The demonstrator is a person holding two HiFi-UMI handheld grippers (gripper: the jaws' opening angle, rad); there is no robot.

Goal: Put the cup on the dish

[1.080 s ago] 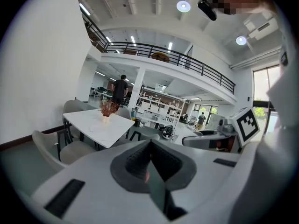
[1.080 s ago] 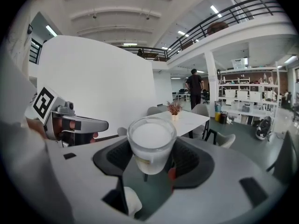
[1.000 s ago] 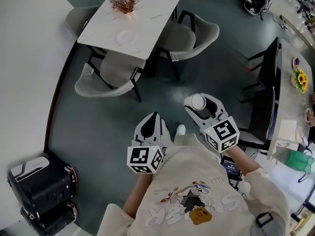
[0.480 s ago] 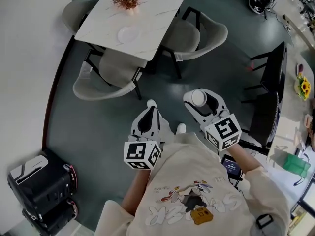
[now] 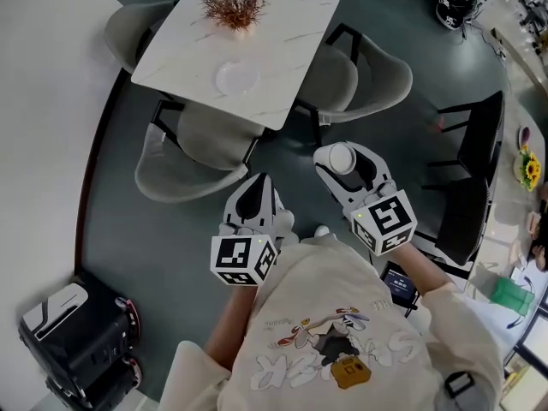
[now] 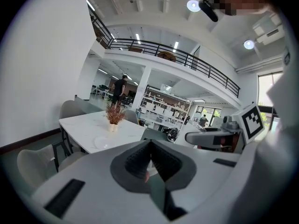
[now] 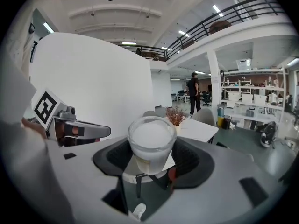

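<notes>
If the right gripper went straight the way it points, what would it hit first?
Ahead of the right gripper and its cup, probably the chair tucked at the table, then the table; depth is unclear.

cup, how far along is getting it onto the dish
Done: the cup is picked up, clamped upright in the right gripper. In hand: it hangs over the floor, short of the table. Left: reach the table and set it on the bare dish near the plant. The left gripper is shut, empty.
</notes>
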